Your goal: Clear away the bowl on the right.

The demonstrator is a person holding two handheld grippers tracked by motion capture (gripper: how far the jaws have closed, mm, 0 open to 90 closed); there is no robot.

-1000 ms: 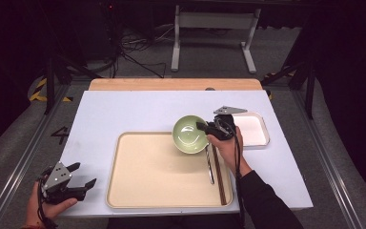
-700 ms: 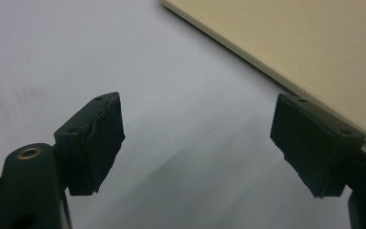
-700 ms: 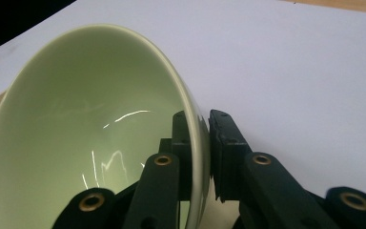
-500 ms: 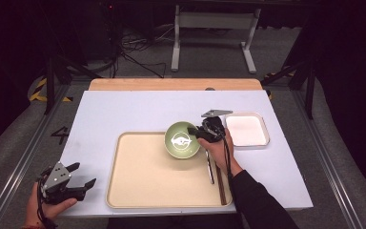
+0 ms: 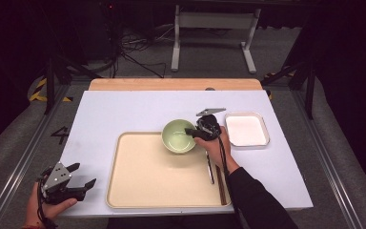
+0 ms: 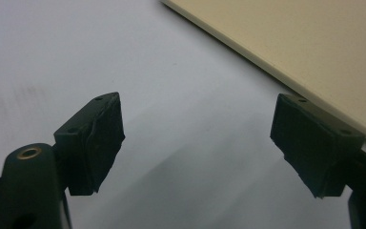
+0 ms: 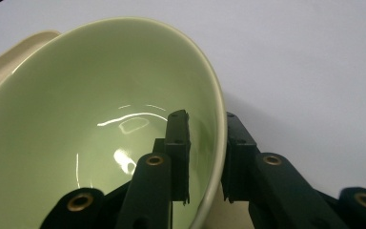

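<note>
A dark room with cables and a metal stand on the floor lies behind a pale lavender desk (image 5: 124, 114) with a wooden strip along its far edge. On the desk sits a beige tray (image 5: 143, 181); at its far right corner rests a green bowl (image 5: 177, 139), and a white square dish (image 5: 246, 130) stands just beyond the right gripper (image 5: 195, 133), on the side away from the bowl.

From above, the right gripper meets the bowl at its right rim, the hand behind it over the tray's right edge, where a spoon and dark chopsticks (image 5: 216, 176) lie along the edge, toward the person. The right gripper view gives what the overhead cannot: one jaw is inside the bowl (image 7: 100, 119), the other outside, with the rim standing between them. The jaws have just been opening; there is a slit of space on either side of the wall, so they straddle it rather than pinch it.

The left gripper (image 5: 78, 175) is held near the desk's near left corner, well apart from the bowl. In its own view the left gripper (image 6: 195, 143) has its jaws spread wide over bare desk with nothing between them, and the tray's edge (image 6: 276, 62) runs just past the right-hand jaw.

Open desk stretches beyond the left jaws toward the far edge; the right jaws are hemmed between bowl and dish.
</note>
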